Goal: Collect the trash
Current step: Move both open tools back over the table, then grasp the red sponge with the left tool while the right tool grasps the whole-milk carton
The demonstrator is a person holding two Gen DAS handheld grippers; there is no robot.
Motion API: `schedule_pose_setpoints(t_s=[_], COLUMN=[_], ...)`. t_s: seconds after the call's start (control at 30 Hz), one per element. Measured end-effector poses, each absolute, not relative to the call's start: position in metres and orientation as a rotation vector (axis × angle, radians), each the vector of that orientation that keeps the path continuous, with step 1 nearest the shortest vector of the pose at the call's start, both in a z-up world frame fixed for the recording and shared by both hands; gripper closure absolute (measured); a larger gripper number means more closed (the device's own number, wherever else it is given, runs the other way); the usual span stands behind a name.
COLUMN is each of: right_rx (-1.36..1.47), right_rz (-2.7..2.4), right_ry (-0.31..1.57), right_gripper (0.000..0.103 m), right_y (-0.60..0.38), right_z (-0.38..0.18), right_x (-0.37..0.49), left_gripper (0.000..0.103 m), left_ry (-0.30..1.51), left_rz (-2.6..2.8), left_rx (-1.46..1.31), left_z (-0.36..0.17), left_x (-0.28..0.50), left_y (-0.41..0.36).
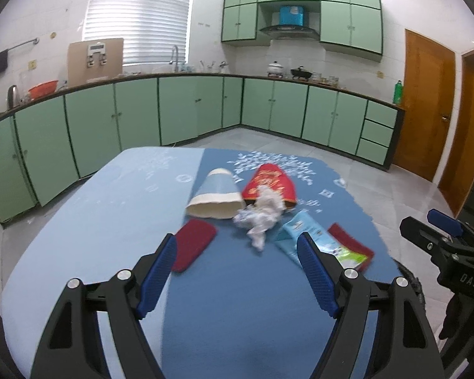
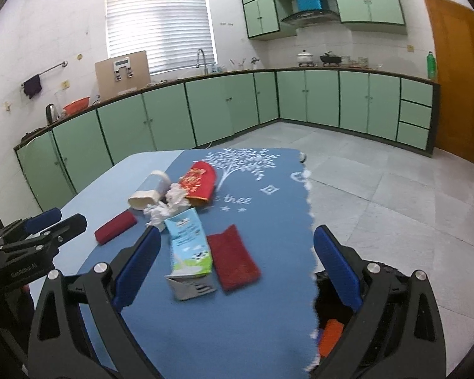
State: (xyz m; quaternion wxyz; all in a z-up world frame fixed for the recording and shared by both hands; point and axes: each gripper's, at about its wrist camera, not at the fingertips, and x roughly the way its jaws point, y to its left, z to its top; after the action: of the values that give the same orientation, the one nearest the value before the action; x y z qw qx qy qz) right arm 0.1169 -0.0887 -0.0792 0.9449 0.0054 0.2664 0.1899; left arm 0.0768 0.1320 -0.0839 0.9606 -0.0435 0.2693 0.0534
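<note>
On the blue tablecloth (image 1: 117,221) lies a pile of trash: a tipped pale-blue paper cup (image 1: 215,195), a red paper cup (image 1: 270,183) on its side, crumpled white tissue (image 1: 260,216) and a flattened milk carton (image 1: 303,237). My left gripper (image 1: 237,265) hovers open just short of the pile, with nothing between its fingers. In the right wrist view the carton (image 2: 188,246) lies between the open fingers of my right gripper (image 2: 238,262), which hangs above it apart. The tissue (image 2: 167,203), the paper cup (image 2: 150,191) and the red cup (image 2: 199,183) sit farther back.
Two dark red cloths flank the pile (image 1: 192,246) (image 1: 352,241). Below the table's right edge sits a dark container (image 2: 331,300) with something orange inside. Green cabinets (image 1: 136,113) line the walls, a wooden door (image 1: 426,101) stands right, and tiled floor (image 2: 379,183) surrounds the table.
</note>
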Motion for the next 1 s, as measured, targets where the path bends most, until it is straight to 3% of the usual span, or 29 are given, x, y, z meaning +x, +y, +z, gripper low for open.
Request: schedule_pose_setpoints(t_s=[0.57,0.73,1.0], right_rx=[-0.055,-0.084,-0.103], right_rz=[0.459,0.472,0.482], right_ry=[0.621,0.657,0.715], right_gripper=[0.009,0.019,0.022], right_y=[-0.04,-0.032,-0.027], right_z=[-0.109,-0.115,-0.125], right_x=[0.135,0.143,0.153], left_gripper=[0.027,0.027,0.027], left_ry=[0.612,0.626,0.647], left_rz=[0.156,0.163,0.164], left_rx=[-0.121,-0.128,-0.135], left_z=[-0.111,-0.114,-0.12], left_x=[0.09,0.094,0.099], left_y=[0.161,0.166,0.169])
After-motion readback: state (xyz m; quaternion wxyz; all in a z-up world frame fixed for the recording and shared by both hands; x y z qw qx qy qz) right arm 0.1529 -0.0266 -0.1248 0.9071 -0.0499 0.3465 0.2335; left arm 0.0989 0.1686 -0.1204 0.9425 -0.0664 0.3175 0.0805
